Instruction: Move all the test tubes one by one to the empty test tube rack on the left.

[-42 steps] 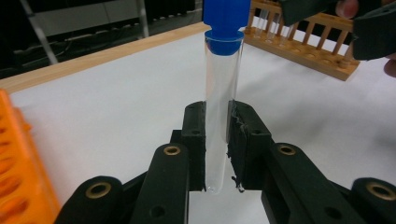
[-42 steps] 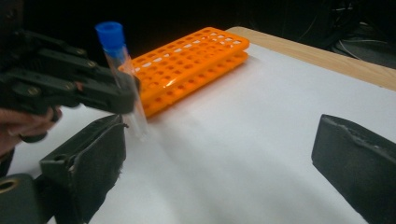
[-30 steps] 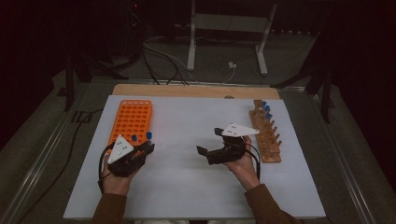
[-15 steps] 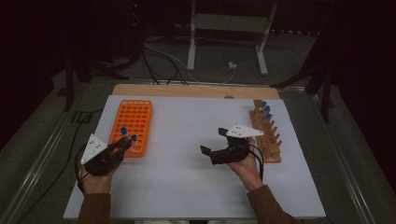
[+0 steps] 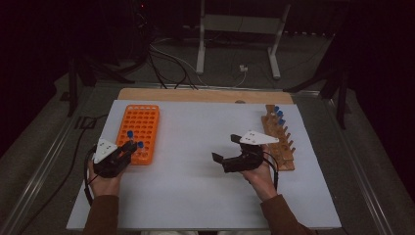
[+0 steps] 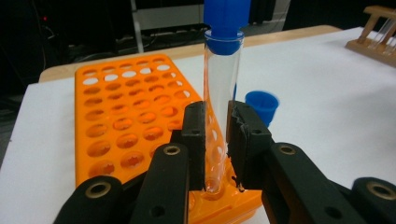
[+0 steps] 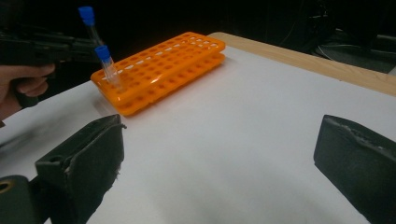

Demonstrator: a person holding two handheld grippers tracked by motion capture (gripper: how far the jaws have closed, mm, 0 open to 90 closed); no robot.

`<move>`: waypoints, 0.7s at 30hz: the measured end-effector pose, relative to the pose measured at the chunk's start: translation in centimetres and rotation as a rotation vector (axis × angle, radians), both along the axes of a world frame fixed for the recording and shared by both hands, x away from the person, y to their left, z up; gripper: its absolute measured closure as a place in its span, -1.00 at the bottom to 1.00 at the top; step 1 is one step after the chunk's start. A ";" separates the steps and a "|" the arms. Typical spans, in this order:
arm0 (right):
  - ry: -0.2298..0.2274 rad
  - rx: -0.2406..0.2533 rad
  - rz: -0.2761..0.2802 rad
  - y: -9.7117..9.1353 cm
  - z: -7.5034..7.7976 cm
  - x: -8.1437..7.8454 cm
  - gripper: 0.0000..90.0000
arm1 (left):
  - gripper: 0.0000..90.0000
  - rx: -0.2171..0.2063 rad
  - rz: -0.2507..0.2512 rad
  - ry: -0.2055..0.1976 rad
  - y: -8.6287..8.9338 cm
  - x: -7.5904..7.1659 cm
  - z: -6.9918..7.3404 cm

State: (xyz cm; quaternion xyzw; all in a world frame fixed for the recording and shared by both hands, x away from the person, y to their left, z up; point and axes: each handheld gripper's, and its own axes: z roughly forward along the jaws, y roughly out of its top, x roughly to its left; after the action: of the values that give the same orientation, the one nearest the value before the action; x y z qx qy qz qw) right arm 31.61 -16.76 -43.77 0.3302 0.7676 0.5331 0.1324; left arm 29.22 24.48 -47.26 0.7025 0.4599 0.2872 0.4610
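My left gripper [image 6: 215, 130] is shut on a clear tube with a blue cap [image 6: 223, 74], held upright. Its lower end is down at the near corner of the orange rack [image 6: 126, 107]; I cannot tell whether it sits in a hole. In the high view this gripper [image 5: 130, 145] is at the orange rack's [image 5: 142, 122] front edge, with the held tube's cap [image 5: 130, 133] above it. A second blue-capped tube [image 5: 140, 145] stands in the rack just to its right. My right gripper [image 5: 225, 148] hovers over the white sheet at mid-table, jaws wide open and empty [image 7: 222, 135].
A wooden rack [image 5: 281, 147] with several blue-capped tubes [image 5: 278, 113] lies along the right side of the white sheet [image 5: 195, 186], just behind my right hand. A wooden board [image 5: 195, 94] borders the far edge. Cables and stand legs are on the floor beyond.
My left gripper has carried its tube leftward, from the right of the standing tube to its left at the rack's front edge. The right gripper has stayed where it was.
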 end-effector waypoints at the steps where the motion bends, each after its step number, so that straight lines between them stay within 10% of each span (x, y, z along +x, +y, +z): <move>1: 0.000 -0.001 -0.001 0.0 0.0 0.0 -0.95 | 0.73 0.004 0.003 0.007 0.0 0.1 -0.2; 21: -0.007 -0.011 -0.001 0.2 -0.3 -0.2 -0.95 | 0.74 0.102 -0.015 0.079 -0.7 0.1 -2.4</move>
State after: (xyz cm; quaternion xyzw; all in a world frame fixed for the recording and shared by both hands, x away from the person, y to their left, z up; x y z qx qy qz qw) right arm 31.42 -16.55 -44.06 0.3279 0.7700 0.5299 0.1369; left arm 29.30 23.74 -49.67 0.7393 0.4573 0.2788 0.4082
